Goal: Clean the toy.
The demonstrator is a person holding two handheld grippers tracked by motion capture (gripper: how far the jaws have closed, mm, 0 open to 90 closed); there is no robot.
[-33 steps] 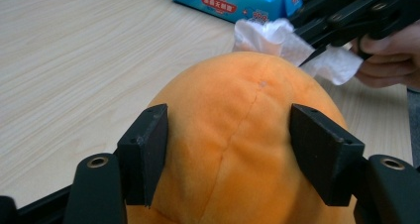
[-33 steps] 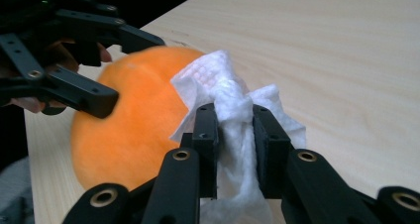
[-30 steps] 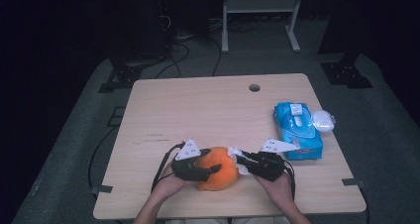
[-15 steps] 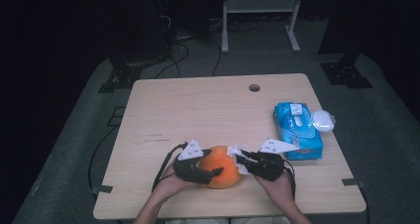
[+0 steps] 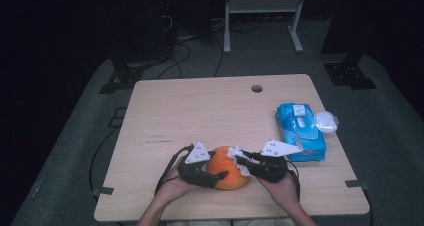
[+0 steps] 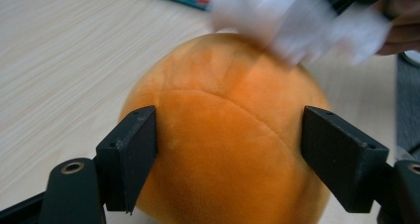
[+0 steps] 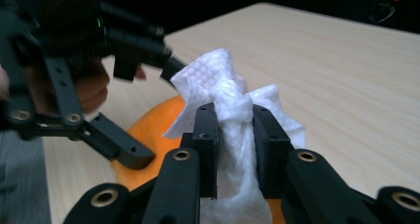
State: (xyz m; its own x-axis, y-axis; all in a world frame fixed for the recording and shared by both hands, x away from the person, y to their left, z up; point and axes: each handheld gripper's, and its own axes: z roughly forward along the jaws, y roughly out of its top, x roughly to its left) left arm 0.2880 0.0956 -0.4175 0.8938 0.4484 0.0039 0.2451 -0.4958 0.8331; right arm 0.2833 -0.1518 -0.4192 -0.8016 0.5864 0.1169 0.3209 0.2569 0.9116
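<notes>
Here the wiping step is in hand: the right gripper (image 7: 235, 135) pinches a bunched white tissue (image 7: 228, 92) against the top of the orange plush ball (image 5: 227, 167) at the table's (image 5: 200, 111) near edge. The left gripper's (image 6: 230, 149) jaws have just been opening and now flank the ball, pads barely touching. Next, I judge, it must steady the ball while the tissue rubs on

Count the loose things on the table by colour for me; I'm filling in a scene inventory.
Orange: 1, the plush ball.
Blue: 1, the wipes pack.
White: 2, the wipe and the small round object beside the pack.
Total: 4.
</notes>
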